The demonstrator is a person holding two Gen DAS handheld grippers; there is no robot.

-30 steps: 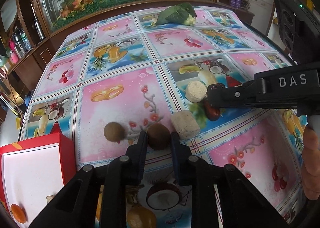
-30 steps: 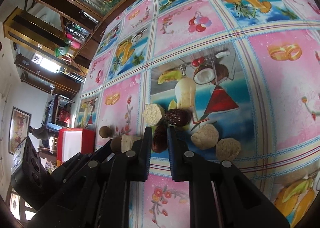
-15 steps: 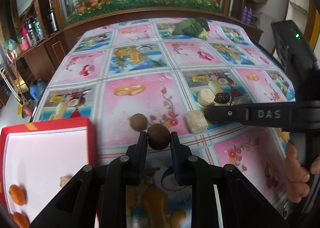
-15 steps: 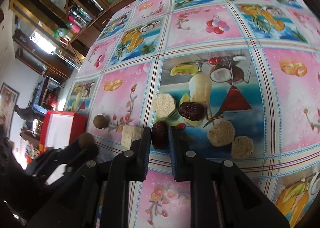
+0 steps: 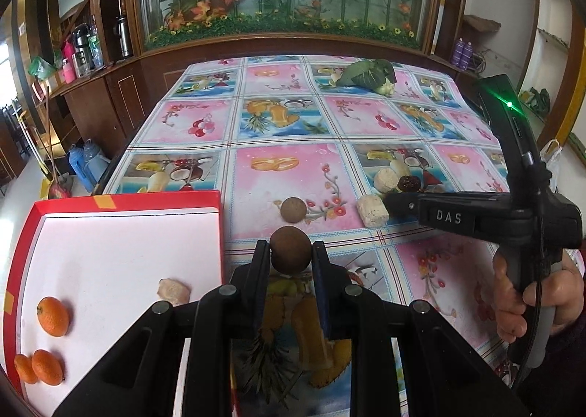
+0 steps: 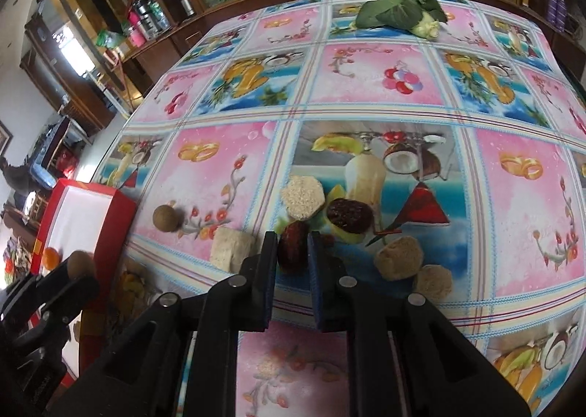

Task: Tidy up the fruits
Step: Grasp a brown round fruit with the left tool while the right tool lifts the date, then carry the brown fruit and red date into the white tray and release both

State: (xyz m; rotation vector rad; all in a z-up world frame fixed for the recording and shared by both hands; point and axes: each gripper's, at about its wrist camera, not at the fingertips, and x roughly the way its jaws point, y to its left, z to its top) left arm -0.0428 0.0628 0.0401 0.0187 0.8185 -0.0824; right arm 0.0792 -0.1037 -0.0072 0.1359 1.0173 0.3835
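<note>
The left gripper (image 5: pixel 290 257) clamps a round, matte brown fruit (image 5: pixel 290 250) between its black plastic fingers (image 5: pixel 260 270), lifted above the bench (image 5: pixel 293 116), whose glossy oilcloth is printed with pink and blue fruit squares. At 9 o'clock from it in the left wrist view lies a shallow red cardboard tray with a white floor (image 5: pixel 110 255), holding three smooth orange kumquats (image 5: pixel 53 316) and a pale, lumpy chunk (image 5: pixel 174 291). A second brown round fruit (image 5: pixel 293 210) rests on the cloth at 12 o'clock, just beyond the held one.

The right gripper (image 6: pixel 292 255) has its fingers narrow, closed on a wrinkled dark-red date (image 6: pixel 292 250) low at the cloth. At 1 o'clock sits another glossy, wrinkled date (image 6: pixel 349 215); at 12 o'clock a grainy cream cylinder (image 6: pixel 302 197); at 9 o'clock a rough beige block (image 6: pixel 230 252); at 3 o'clock two coarse tan lumps (image 6: pixel 399 257). A leafy green vegetable (image 6: pixel 399 12) lies at the far edge.
</note>
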